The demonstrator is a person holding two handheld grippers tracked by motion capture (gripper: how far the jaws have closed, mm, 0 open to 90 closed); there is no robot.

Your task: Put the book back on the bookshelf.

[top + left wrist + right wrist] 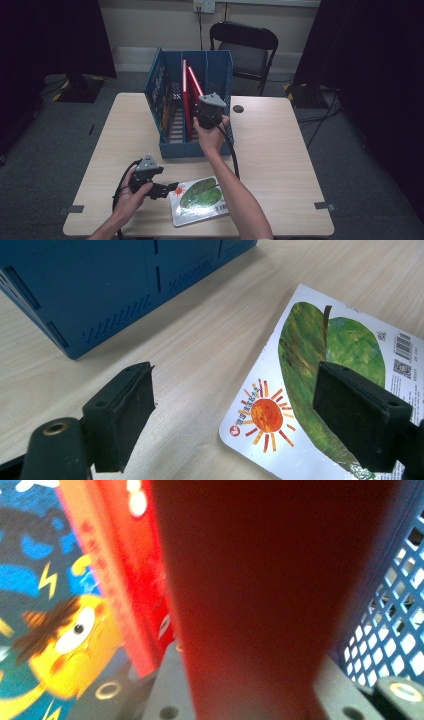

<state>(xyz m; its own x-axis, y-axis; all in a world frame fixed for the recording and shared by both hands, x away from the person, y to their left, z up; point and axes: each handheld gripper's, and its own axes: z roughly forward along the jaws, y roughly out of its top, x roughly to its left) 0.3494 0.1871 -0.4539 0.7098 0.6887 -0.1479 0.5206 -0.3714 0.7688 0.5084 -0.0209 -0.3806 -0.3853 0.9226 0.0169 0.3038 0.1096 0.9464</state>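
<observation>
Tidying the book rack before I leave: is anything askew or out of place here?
Yes. One red book leans at a slant in the blue rack, away from the upright red book beside it. A leaf-cover book lies flat on the table, outside the rack.

Left gripper (pixel 235 410) jaws stand wide apart above the wooden surface (pixel 200 345). The right jaw overlaps a picture book (pixel 310 370) bearing a green leaf and orange sun. A blue file rack (pixel 100 285) stands beyond.

A blue plastic file rack (pixel 172 145) stands mid-worktop (pixel 280 150), with two red thin books (pixel 189 95) upright inside. A leaf-and-sun picture book (pixel 199 200) lies flat in front of it, near the front edge. A black folding chair (pixel 245 47) stands behind the worktop.
</observation>
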